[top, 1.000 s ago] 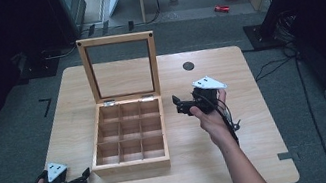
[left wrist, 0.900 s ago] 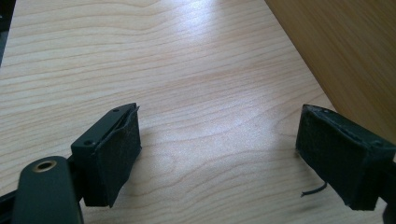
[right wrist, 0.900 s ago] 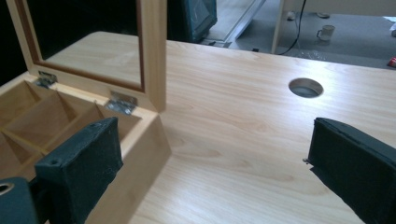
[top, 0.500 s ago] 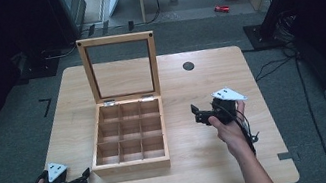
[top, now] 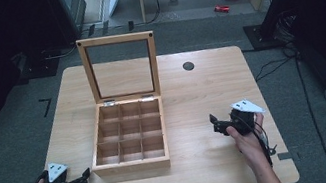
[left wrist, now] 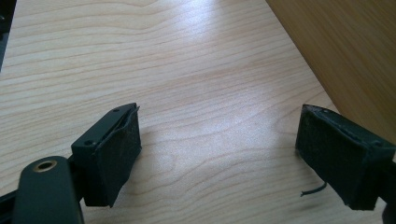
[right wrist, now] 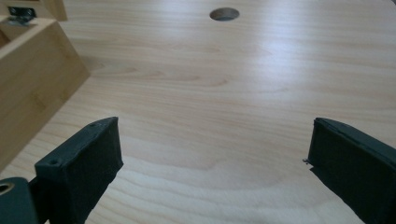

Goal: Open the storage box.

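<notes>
Both grippers released, resting low on the table beside the open box.

The left gripper sits at the table's 7 o'clock, jaws spread and empty, just beside the box. The right gripper lies at 4 o'clock, jaws apart, empty. The box's lid stands upright toward 12 o'clock. No readable writing shows.

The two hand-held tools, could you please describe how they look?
Both the left tool and the right tool are black, with two blocky jaws faced in dark padding. Each carries a grey three-cornered plate on top and trails a thin black cable. No sleeves show on the forearms.
</notes>
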Action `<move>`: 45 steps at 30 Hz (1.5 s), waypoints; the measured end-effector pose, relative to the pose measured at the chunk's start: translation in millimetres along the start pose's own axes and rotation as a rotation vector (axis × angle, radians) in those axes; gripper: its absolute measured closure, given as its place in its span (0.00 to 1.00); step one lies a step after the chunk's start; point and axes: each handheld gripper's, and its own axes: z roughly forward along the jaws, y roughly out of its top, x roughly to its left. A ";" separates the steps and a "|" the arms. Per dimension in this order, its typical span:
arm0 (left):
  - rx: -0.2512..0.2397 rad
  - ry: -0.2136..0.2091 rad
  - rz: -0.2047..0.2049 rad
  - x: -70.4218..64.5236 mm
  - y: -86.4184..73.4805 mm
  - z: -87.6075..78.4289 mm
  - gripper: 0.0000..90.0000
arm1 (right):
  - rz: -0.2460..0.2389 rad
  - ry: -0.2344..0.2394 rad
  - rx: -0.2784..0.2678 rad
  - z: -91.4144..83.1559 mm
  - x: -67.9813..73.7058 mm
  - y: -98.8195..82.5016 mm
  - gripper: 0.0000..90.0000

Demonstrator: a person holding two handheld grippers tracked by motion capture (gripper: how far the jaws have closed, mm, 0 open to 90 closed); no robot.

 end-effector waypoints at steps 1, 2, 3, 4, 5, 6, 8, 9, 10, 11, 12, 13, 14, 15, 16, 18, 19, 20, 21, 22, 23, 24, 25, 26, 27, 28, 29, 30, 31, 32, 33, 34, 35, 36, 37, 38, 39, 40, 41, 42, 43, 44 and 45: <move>0.000 0.000 0.000 0.0 0.0 0.0 0.16 | 0.003 -0.006 0.000 -1.4 -2.9 -3.4 0.03; -0.002 0.000 -0.002 -0.2 0.0 0.1 0.16 | 0.010 -0.009 0.004 -2.6 -4.5 -5.9 0.03; 0.000 0.001 0.001 -0.1 0.0 0.0 0.16 | 0.012 -0.014 0.006 -3.8 -7.2 -9.4 0.03; 0.001 0.002 0.002 -0.2 0.0 0.0 0.16 | 0.016 -0.017 0.011 -5.1 -9.6 -12.7 0.03; 0.001 0.002 0.002 -0.3 0.0 0.0 0.16 | 0.020 -0.023 0.016 -6.8 -12.5 -17.0 0.03; -0.001 0.003 0.000 -0.5 -0.1 0.1 0.17 | 0.023 -0.027 0.021 -8.1 -14.9 -20.3 0.03; 0.000 0.003 0.001 -0.7 -0.1 0.1 0.17 | 0.030 -0.036 0.030 -11.2 -19.5 -26.3 0.03; 0.000 0.004 0.001 -0.7 -0.1 0.1 0.17 | 0.033 -0.040 0.033 -12.3 -21.3 -28.5 0.03; 0.000 0.004 0.002 -0.7 -0.1 0.1 0.17 | 0.040 -0.046 0.037 -14.4 -24.4 -31.8 0.03; 0.000 0.004 0.002 -0.8 -0.1 0.1 0.17 | 0.042 -0.048 0.041 -15.6 -26.2 -33.7 0.03; 0.000 0.004 0.002 -0.8 -0.1 0.1 0.17 | 0.046 -0.057 0.044 -17.6 -29.1 -36.7 0.03; 0.000 0.005 0.002 -0.8 -0.1 0.1 0.17 | 0.045 -0.062 0.047 -19.0 -31.1 -38.4 0.03; 0.000 0.005 0.002 -0.8 -0.1 0.1 0.17 | 0.051 -0.065 0.049 -20.9 -33.4 -40.4 0.03; 0.000 0.005 0.002 -0.8 -0.1 0.1 0.17 | 0.051 -0.065 0.049 -20.9 -33.4 -40.4 0.03; 0.000 0.005 0.002 -0.8 -0.1 0.1 0.17 | 0.060 -0.079 0.052 -25.9 -39.5 -44.9 0.03; 0.000 0.005 0.002 -0.9 -0.1 0.1 0.17 | 0.063 -0.090 0.056 -29.2 -43.4 -47.8 0.04; 0.000 0.005 0.003 -0.9 -0.1 0.1 0.17 | 0.066 -0.093 0.058 -30.5 -44.8 -49.0 0.04; 0.000 0.005 0.002 -0.9 -0.1 0.1 0.17 | 0.067 -0.098 0.062 -32.9 -47.3 -51.1 0.04; 0.000 0.006 0.003 -0.9 -0.1 0.1 0.17 | 0.064 -0.103 0.063 -34.3 -49.1 -52.3 0.04; 0.001 0.006 0.003 -1.0 -0.1 0.1 0.17 | 0.070 -0.107 0.068 -36.2 -50.8 -54.0 0.04; 0.001 0.006 0.004 -1.0 -0.1 0.1 0.17 | 0.072 -0.111 0.069 -38.5 -53.6 -56.1 0.04; 0.001 0.007 0.004 -1.1 -0.1 0.1 0.17 | 0.075 -0.117 0.072 -40.6 -55.9 -57.8 0.04; 0.002 0.007 0.004 -1.1 -0.2 0.1 0.17 | 0.076 -0.121 0.071 -42.1 -57.8 -59.0 0.04; 0.002 0.008 0.005 -1.2 -0.2 0.0 0.17 | 0.083 -0.127 0.074 -44.9 -60.5 -61.2 0.04; 0.002 0.009 0.005 -1.3 -0.1 0.1 0.17 | 0.087 -0.131 0.076 -46.4 -62.2 -62.6 0.04; 0.002 0.009 0.005 -1.3 -0.1 0.1 0.17 | 0.088 -0.136 0.078 -48.9 -65.1 -65.0 0.04; 0.002 0.009 0.005 -1.3 -0.2 0.1 0.17 | 0.093 -0.140 0.083 -51.3 -67.5 -67.6 0.04; 0.002 0.009 0.006 -1.3 -0.1 0.1 0.17 | 0.095 -0.144 0.087 -52.7 -69.0 -69.3 0.04; 0.003 0.009 0.006 -1.4 -0.1 0.1 0.17 | 0.095 -0.148 0.090 -54.3 -70.8 -71.4 0.04; 0.003 0.009 0.006 -1.4 -0.1 0.1 0.17 | 0.095 -0.148 0.090 -54.3 -70.8 -71.4 0.04; 0.003 0.010 0.006 -1.4 -0.1 0.1 0.17 | 0.096 -0.153 0.093 -56.0 -72.6 -73.6 0.04; 0.003 0.009 0.006 -1.4 -0.1 0.1 0.17 | 0.101 -0.164 0.100 -59.1 -76.6 -78.4 0.04; 0.003 0.009 0.006 -1.5 -0.1 0.1 0.17 | 0.106 -0.166 0.103 -59.9 -77.2 -79.4 0.05; 0.003 0.010 0.006 -1.5 -0.1 0.1 0.17 | 0.120 -0.165 0.101 -62.2 -78.8 -81.1 0.05; 0.003 0.010 0.006 -1.5 -0.1 0.1 0.17 | 0.122 -0.164 0.098 -64.0 -79.7 -82.0 0.05; 0.003 0.010 0.007 -1.6 -0.1 0.1 0.17 | 0.116 -0.167 0.100 -65.4 -80.7 -82.8 0.05; 0.003 0.010 0.007 -1.6 -0.1 0.2 0.17 | 0.114 -0.171 0.104 -66.2 -81.1 -83.4 0.05; 0.004 0.010 0.007 -1.6 -0.1 0.1 0.17 | 0.115 -0.172 0.112 -67.5 -81.9 -84.5 0.05; 0.004 0.010 0.007 -1.6 -0.1 0.1 0.17 | 0.115 -0.172 0.112 -67.5 -81.9 -84.5 0.05; 0.004 0.010 0.007 -1.6 -0.1 0.1 0.17 | 0.110 -0.176 0.124 -69.1 -83.5 -85.9 0.05; 0.004 0.010 0.008 -1.7 -0.1 0.1 0.17 | 0.108 -0.180 0.129 -69.9 -84.0 -86.5 0.05; 0.004 0.010 0.007 -1.7 -0.1 0.1 0.17 | 0.106 -0.180 0.133 -70.7 -84.5 -87.2 0.05; 0.004 0.010 0.007 -1.6 -0.1 0.1 0.17 | 0.105 -0.179 0.137 -71.4 -85.0 -87.8 0.05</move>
